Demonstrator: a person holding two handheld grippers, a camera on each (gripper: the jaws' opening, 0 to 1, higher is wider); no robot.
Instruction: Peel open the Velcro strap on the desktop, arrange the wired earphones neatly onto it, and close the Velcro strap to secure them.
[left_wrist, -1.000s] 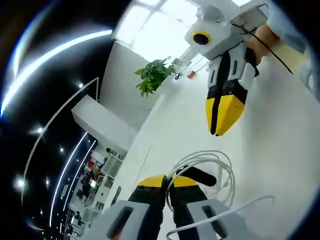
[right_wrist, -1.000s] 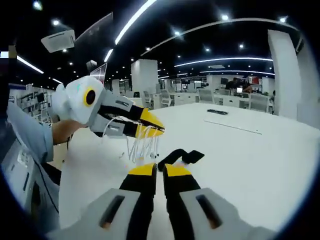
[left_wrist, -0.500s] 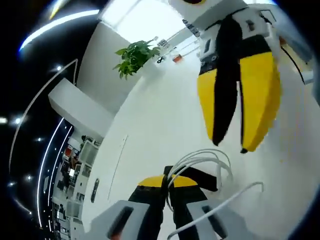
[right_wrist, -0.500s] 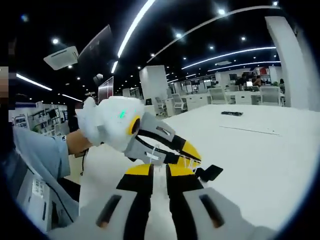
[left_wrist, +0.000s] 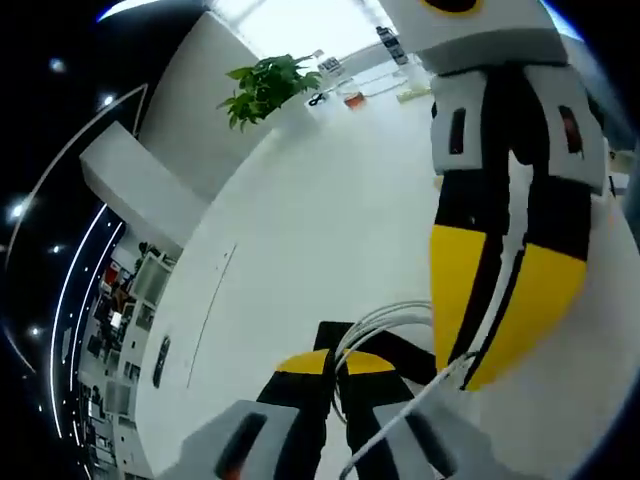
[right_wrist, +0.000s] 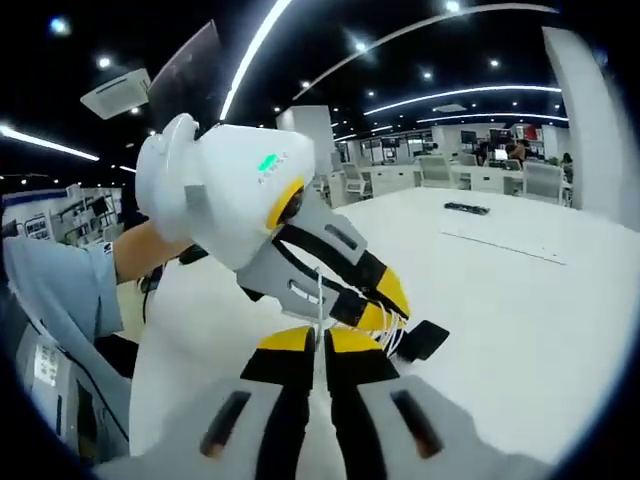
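Note:
My left gripper (left_wrist: 335, 362) is shut on the coiled white earphone cable (left_wrist: 400, 312) and the black Velcro strap (left_wrist: 405, 352), held above the white desktop (left_wrist: 300, 220). The right gripper (left_wrist: 468, 375) fills the right of the left gripper view, jaws together, with a white strand running to its tips. In the right gripper view, my right gripper (right_wrist: 321, 342) is shut on a thin white strand. The left gripper (right_wrist: 388, 305) sits just beyond it, tips almost touching. The cable loops (right_wrist: 393, 335) and the strap (right_wrist: 425, 340) hang off the left gripper's tips.
A potted plant (left_wrist: 262, 85) and small items (left_wrist: 350, 97) stand at the desktop's far edge. A person's sleeve (right_wrist: 60, 290) is at the left. A dark flat object (right_wrist: 468, 208) lies far across the desktop (right_wrist: 520, 300), with chairs beyond.
The right gripper has moved in from a distance until its tips meet the left gripper's tips at the cable. The left gripper has kept its hold on the coil and strap.

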